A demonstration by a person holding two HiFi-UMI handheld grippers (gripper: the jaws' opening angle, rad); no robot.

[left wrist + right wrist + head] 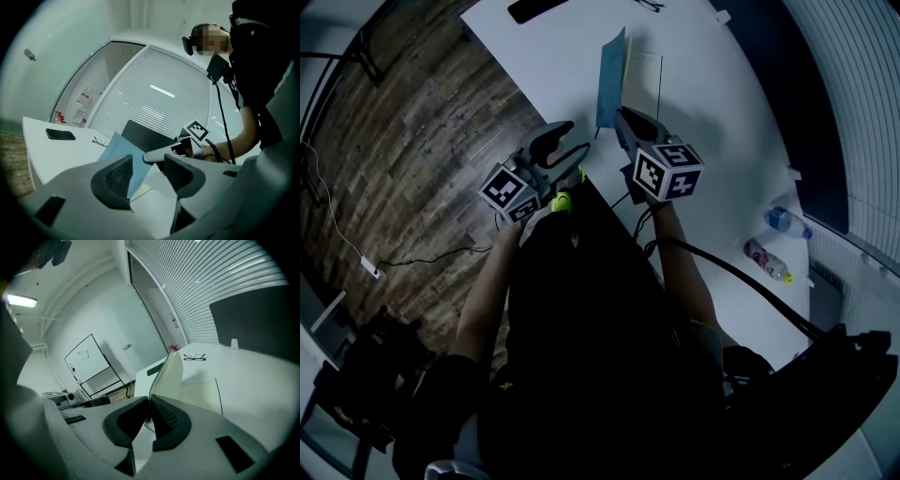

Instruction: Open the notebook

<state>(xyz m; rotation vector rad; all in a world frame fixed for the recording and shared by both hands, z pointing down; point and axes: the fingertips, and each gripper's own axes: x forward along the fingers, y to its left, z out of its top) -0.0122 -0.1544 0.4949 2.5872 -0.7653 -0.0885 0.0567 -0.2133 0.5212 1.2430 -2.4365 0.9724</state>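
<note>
The notebook lies on the white table (712, 141). Its blue cover (611, 80) stands lifted almost upright over the cream first page (643, 82). My right gripper (625, 125) is shut on the cover's near edge. In the right gripper view the cover (169, 373) rises from between the pinching pads (164, 413), with the page (202, 397) flat to its right. My left gripper (565, 142) hovers open just left of the notebook, by the table's edge. In the left gripper view its jaws (147, 176) stand apart with nothing between them, facing the blue cover (123, 157).
A black phone (534, 7) and a pair of glasses (194, 357) lie at the far end of the table. Two bottles (787, 222) (767, 261) lie to the right. The table's left edge drops to a wooden floor (422, 122). A dark panel (145, 136) stands behind the notebook.
</note>
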